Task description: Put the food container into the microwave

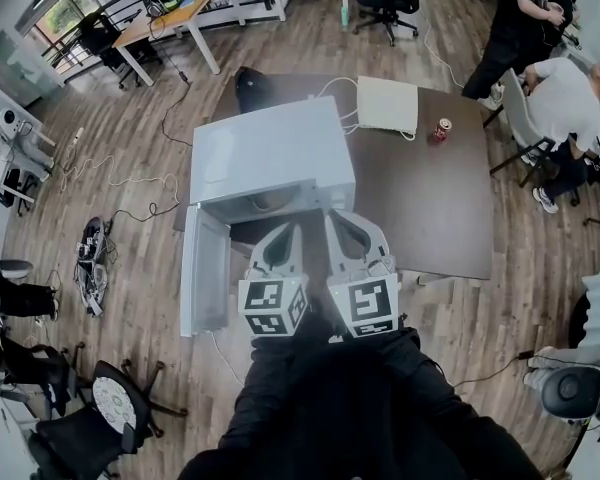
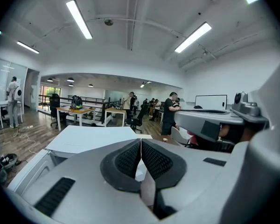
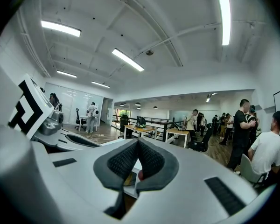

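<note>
1. Microwave door (image 1: 205,273) is open and swung out past the bench's (image 1: 435,208) near-left corner, beside the person. Risk: a leg or elbow bumps it and shifts the microwave (image 1: 270,153).
2. Left tool (image 1: 288,230) is clenched on nothing, held close to the body just before the microwave's mouth. Right tool (image 1: 342,220) is the same: clenched and empty. Risk: neither is ready to grasp, and arriving like this would only push the target.
3. Food container (image 1: 387,104), I take it, is the flat white box at the bench's far edge, right of the microwave's rear corner. It is well apart from both tools. Risk: it's a long reach, and pinching one edge of a flat box could tilt it and spill it.
4. White cable (image 1: 352,120) lies against the container's left side. Risk: it snags on lift-off.
5. Red can (image 1: 440,130) stands near the container's right side. Risk: a right-side approach tips it.
6. Room on the left: the door blocks that side, so entry is from the near edge only. The cavity interior is barely visible.
7. Room in the middle and right: the bench is bare from the container to the near and right edges. Likely lane: draw it nearward, then left into the mouth.
8. Beyond the right edge: a chair (image 1: 517,116) and a seated person (image 1: 568,96), close to the far-right corner. Keep swings inboard.
</note>
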Demonstrator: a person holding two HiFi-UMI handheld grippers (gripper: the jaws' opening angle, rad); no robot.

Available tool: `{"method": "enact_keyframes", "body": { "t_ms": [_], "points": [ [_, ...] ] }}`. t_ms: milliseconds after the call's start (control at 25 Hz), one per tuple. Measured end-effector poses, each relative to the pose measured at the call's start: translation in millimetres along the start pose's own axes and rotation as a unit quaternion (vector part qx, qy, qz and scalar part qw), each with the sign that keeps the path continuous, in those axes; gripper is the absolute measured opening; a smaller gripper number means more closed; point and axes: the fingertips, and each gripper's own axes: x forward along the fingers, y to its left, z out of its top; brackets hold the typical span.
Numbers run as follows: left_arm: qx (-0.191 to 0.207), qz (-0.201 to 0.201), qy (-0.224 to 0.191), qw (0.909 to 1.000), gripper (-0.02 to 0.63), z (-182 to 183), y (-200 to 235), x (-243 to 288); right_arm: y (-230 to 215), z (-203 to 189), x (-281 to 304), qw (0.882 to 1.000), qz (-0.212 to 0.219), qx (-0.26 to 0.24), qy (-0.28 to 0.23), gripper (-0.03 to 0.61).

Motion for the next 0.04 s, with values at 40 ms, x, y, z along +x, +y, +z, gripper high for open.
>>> {"method": "enact_keyframes", "body": {
  "t_ms": [40],
  "points": [
    [0.0, 0.001, 0.0, 1.0, 0.034, 0.1, -0.9, 0.4, -1.4, -0.2, -0.7, 1.0, -0.001, 0.001, -0.001, 0.023]
  ]
}}
